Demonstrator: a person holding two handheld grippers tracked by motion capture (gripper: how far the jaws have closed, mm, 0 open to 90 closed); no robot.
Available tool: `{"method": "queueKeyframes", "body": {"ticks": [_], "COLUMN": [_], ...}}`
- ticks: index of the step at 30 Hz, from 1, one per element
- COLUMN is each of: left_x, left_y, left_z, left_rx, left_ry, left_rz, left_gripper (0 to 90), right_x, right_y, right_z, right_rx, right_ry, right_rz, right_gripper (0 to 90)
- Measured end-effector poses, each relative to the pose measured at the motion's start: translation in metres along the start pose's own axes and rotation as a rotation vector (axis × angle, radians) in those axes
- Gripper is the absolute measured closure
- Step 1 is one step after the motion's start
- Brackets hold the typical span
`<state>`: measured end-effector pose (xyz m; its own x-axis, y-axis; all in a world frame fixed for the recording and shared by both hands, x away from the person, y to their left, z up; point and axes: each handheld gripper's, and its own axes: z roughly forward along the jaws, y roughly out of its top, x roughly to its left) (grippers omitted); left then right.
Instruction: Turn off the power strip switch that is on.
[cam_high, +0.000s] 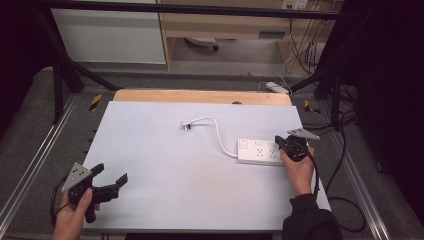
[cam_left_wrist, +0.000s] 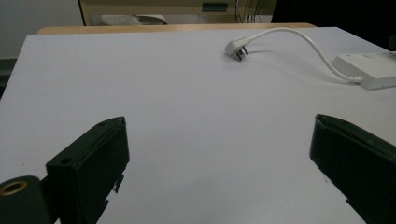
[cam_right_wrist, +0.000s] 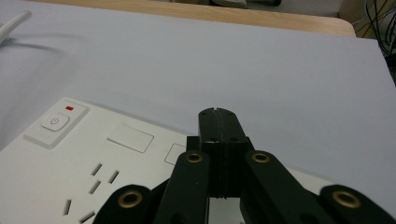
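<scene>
Right claw (cam_right_wrist: 218, 116), jaws together, over power strip's (cam_right_wrist: 70, 158) far end

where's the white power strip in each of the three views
High view: the power strip lies right of centre on the white table top, by the right gripper.
Left gripper view: its end shows at the right edge, where the white cord enters it.
Right gripper view: it lies across the lower left, under the shut right gripper.
Shared landmark: the wooden table edge at the far side.
</scene>
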<state>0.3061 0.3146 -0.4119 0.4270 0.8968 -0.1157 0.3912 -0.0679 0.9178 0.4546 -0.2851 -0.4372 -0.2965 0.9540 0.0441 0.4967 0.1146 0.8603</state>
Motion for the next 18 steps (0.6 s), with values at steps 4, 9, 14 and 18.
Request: {"method": "queueKeyframes", "body": {"ticks": [4,9,14,18], "left_x": [0.0002,-0.0001,-0.0002,-0.0002], "left_y": [0.0001,0.0001,0.0001,0.0001], "left_z": [-0.0002,0.0000,-0.0001,-0.0001], "left_rx": [0.001,0.000,0.000,0.001], "left_ry": [0.001,-0.001,-0.001,-0.001], "left_rz": [0.002,0.001,0.001,0.002], "left_gripper": [4.6,4.6,4.6,4.6], "right_x": [-0.0007,-0.0009,-0.0005,-0.0008], "right_y": [-0.0013,-0.0029,-0.0037,-0.0048], "right_z": [0.0004,0.0014,0.0027,0.0038], "right_rx": [0.009,0.018,0.024,0.027], "right_ry": [0.000,-0.001,0.002,-0.001], "right_rz": [-0.001,0.003,-0.002,-0.001], "right_gripper": [90.0,90.0,90.0,90.0]}}
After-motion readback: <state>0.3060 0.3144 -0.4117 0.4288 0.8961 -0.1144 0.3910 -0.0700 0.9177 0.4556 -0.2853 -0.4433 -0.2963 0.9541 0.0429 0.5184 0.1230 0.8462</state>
